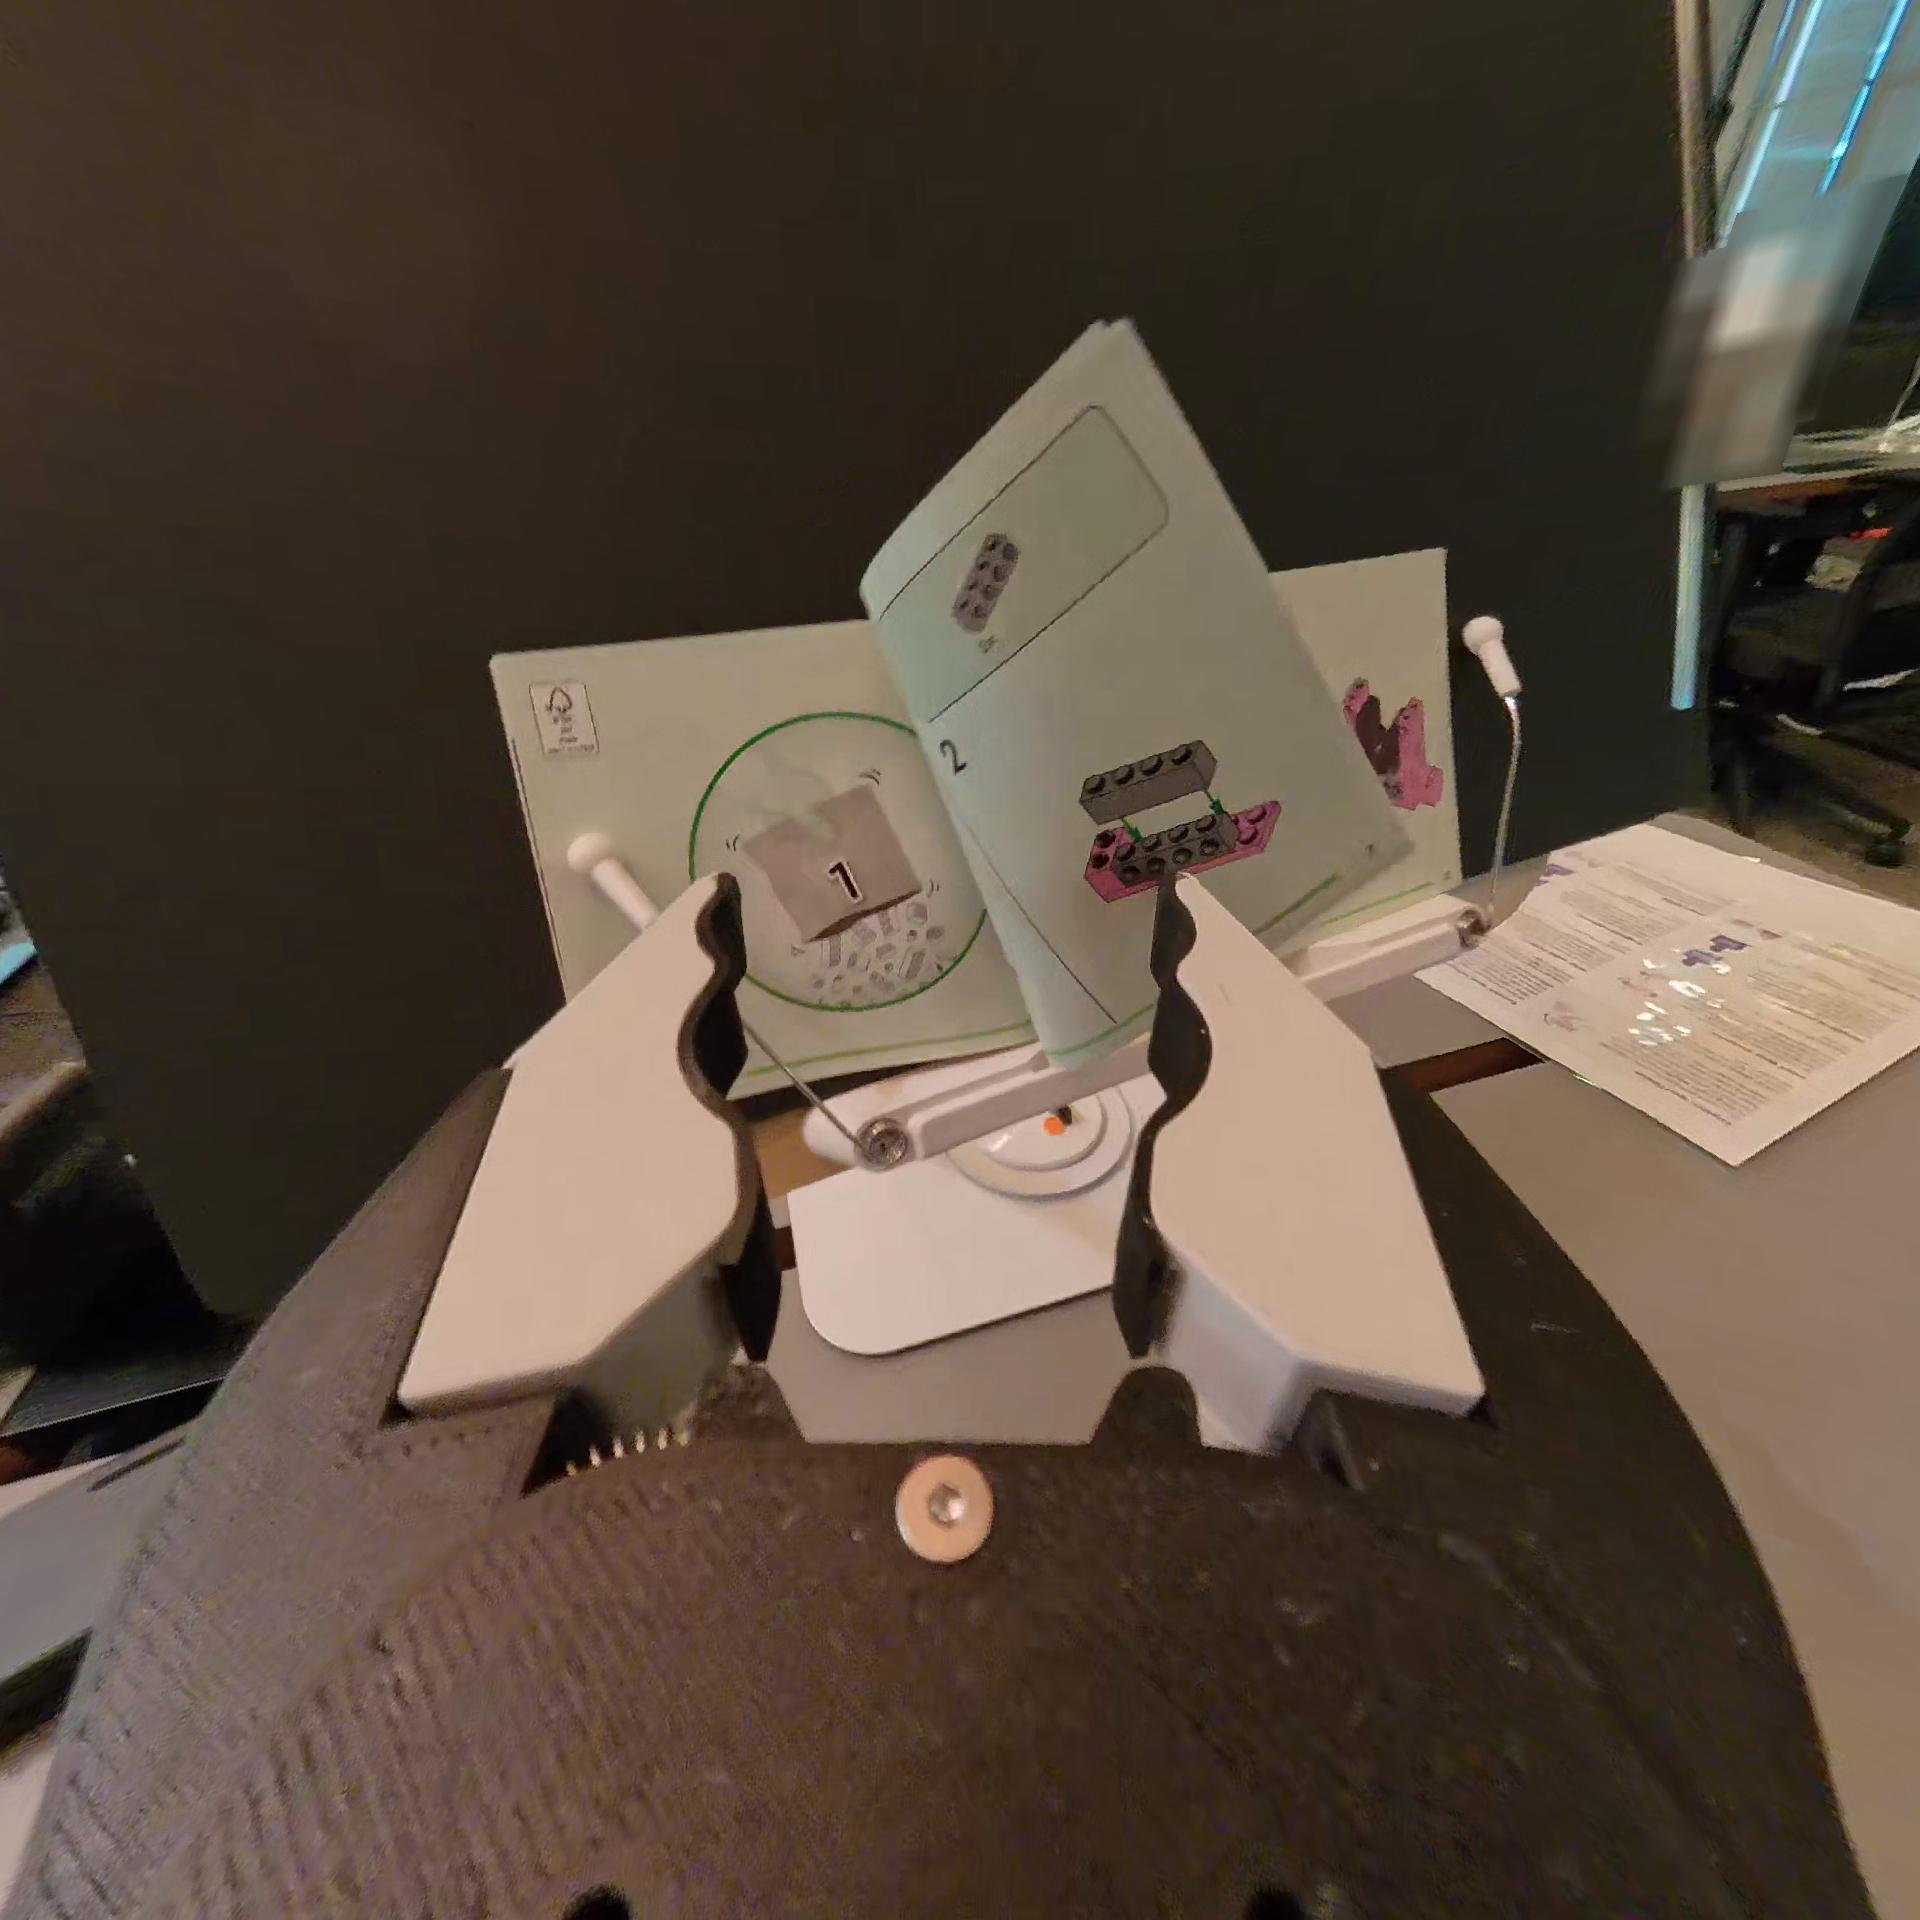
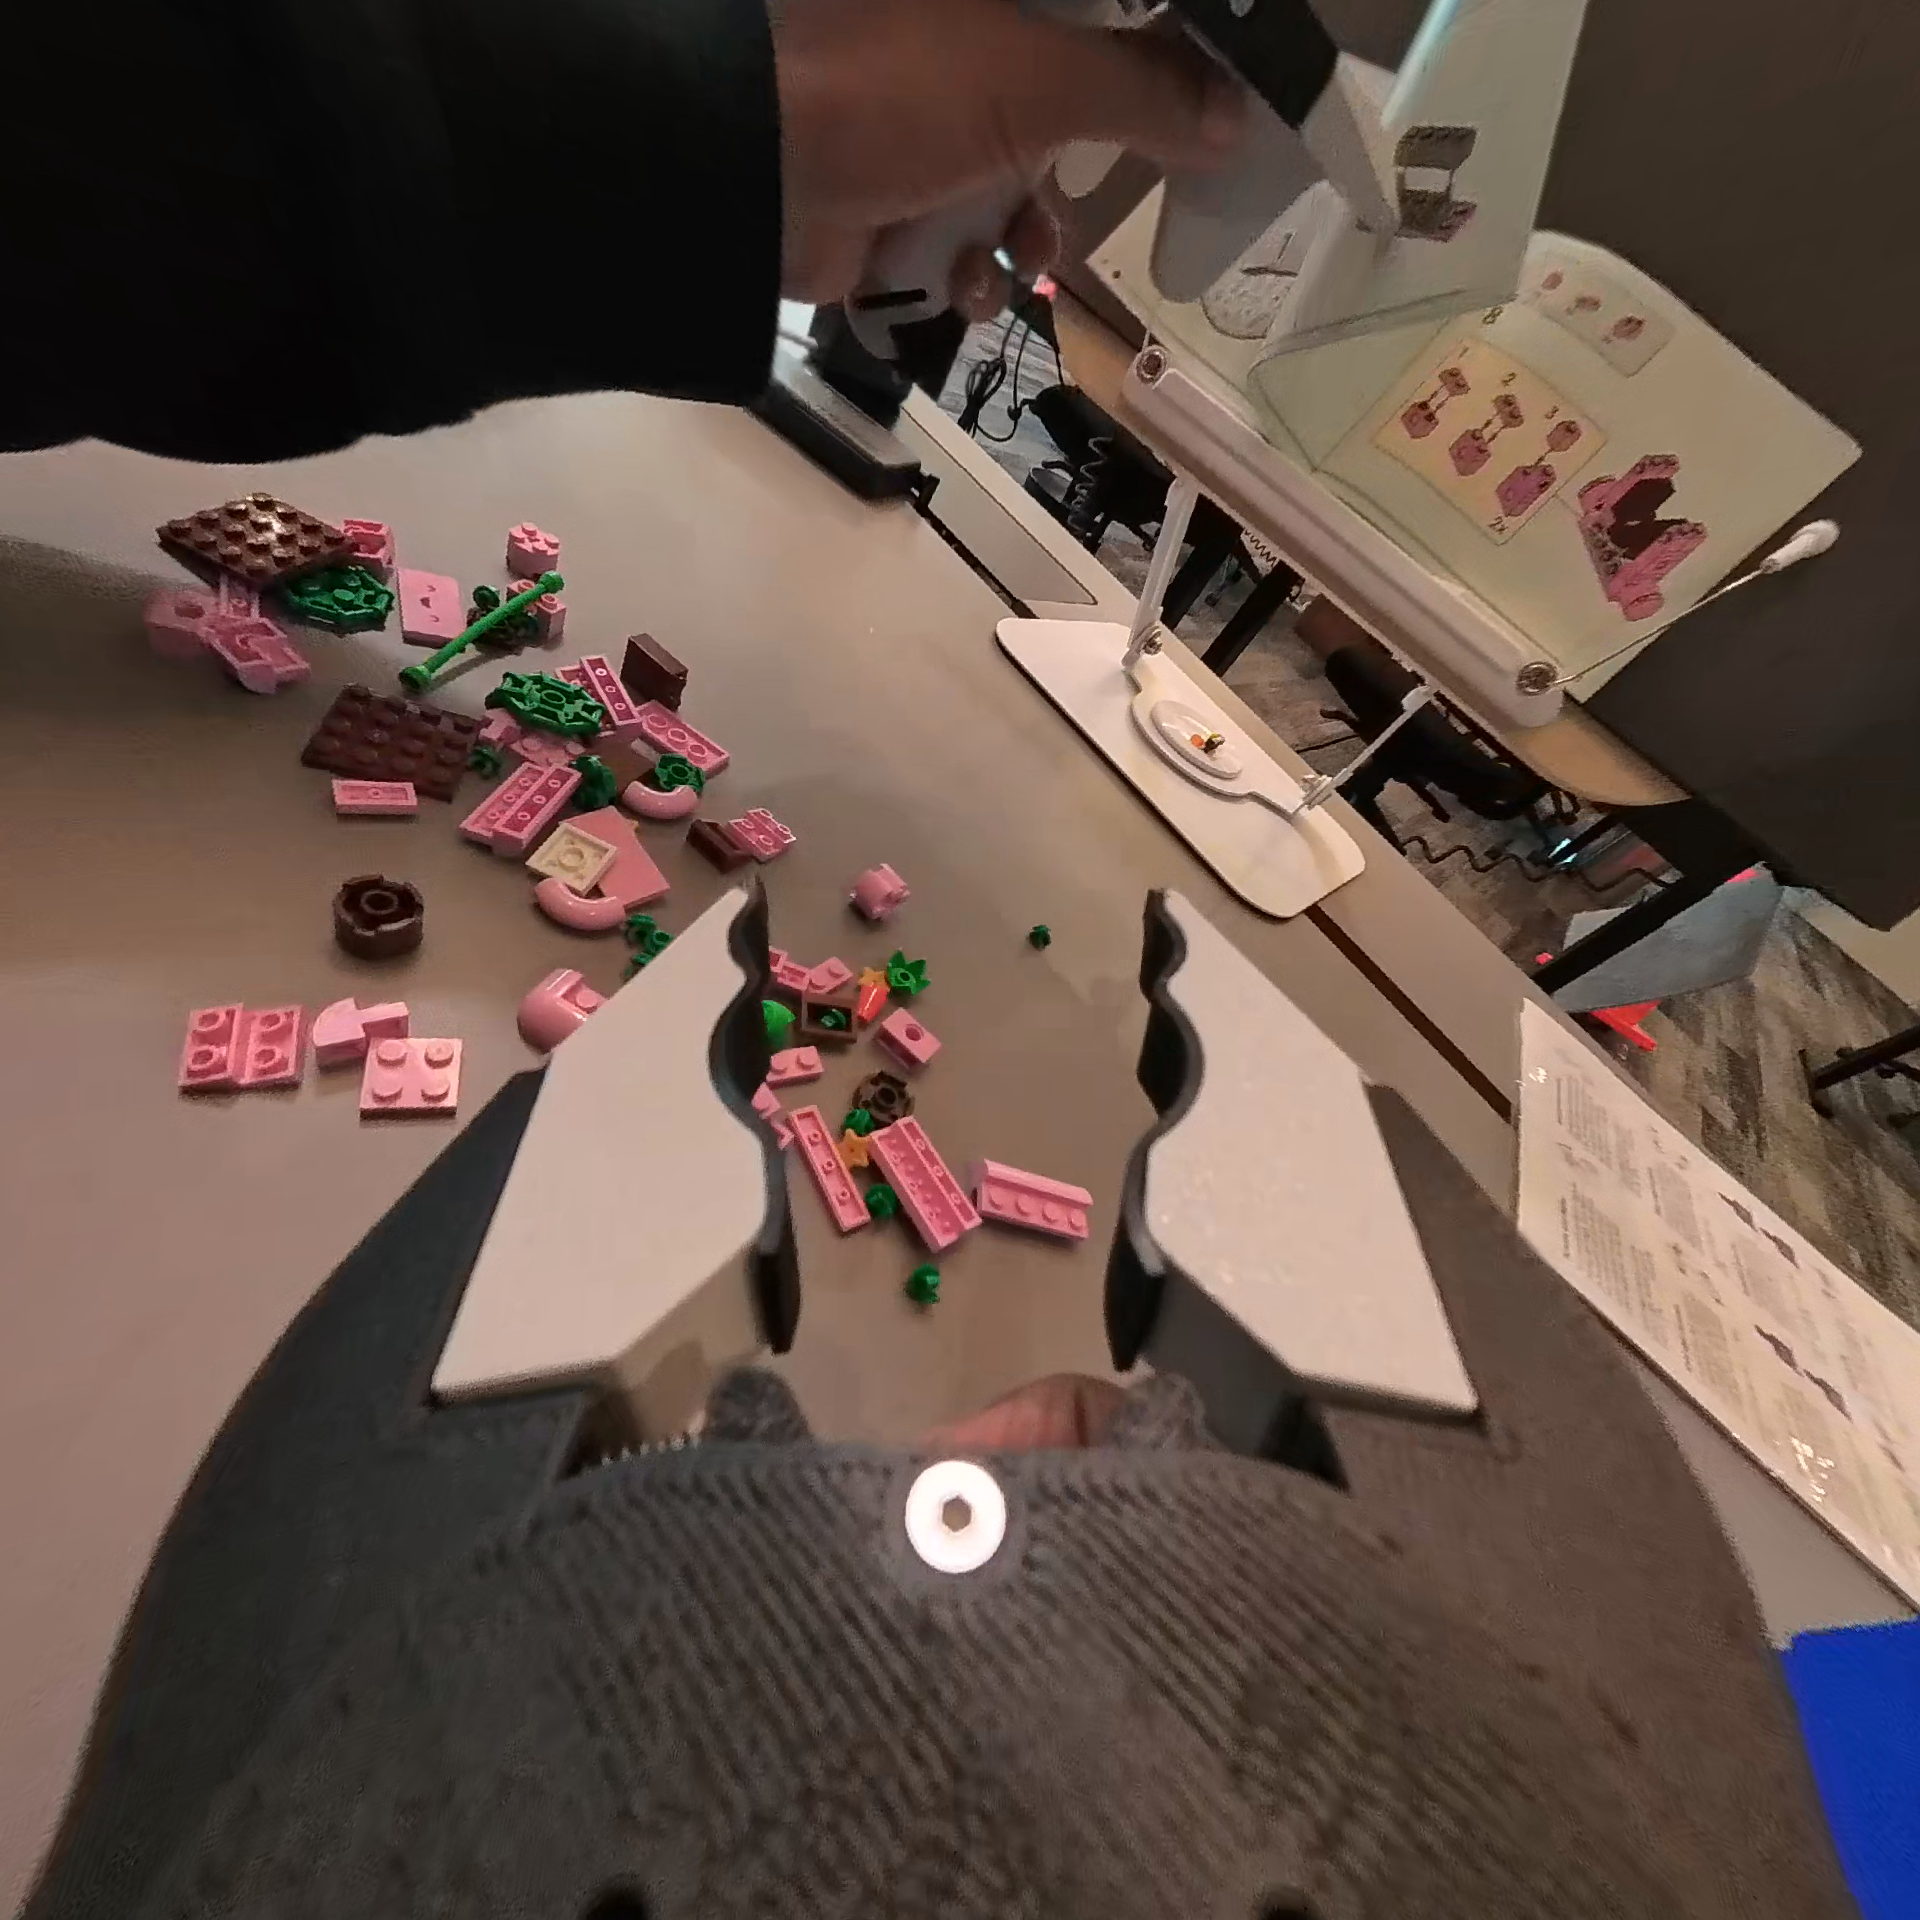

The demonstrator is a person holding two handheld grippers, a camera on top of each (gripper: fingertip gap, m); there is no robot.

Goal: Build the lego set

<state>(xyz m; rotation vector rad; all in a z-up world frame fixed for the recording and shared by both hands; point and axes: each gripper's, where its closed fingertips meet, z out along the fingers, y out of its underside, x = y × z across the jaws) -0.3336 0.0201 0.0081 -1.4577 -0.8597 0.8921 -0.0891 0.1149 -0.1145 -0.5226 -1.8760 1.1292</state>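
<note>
— Nearest the lens at lower centre, what are the tools doing?

— Both hold nothing. The left gripper [image 1: 951, 894] has its jaws spread wide, and so does the right gripper [image 2: 951, 904], which hangs above the grey table [image 2: 156, 1299].

— Where are the lego pieces [image 2: 540, 790]?

— Scattered loose from upper left toward frame centre in the right wrist view; several pink bricks lie between the right fingers [image 2: 623, 1132]. Bare tabletop shows at lower left and ahead of the right-hand fingertip.

— Farther off?

— A white stand [image 2: 1184, 748] sits at the table's far edge, holding the open instruction booklet [image 1: 727, 790]. One page [image 1: 1081, 686] stands up mid-spread, just past the left fingertips. A printed sheet [image 1: 1683, 966] lies flat at right, near the edge. A hand [image 2: 935, 135] appears at the top.
</note>
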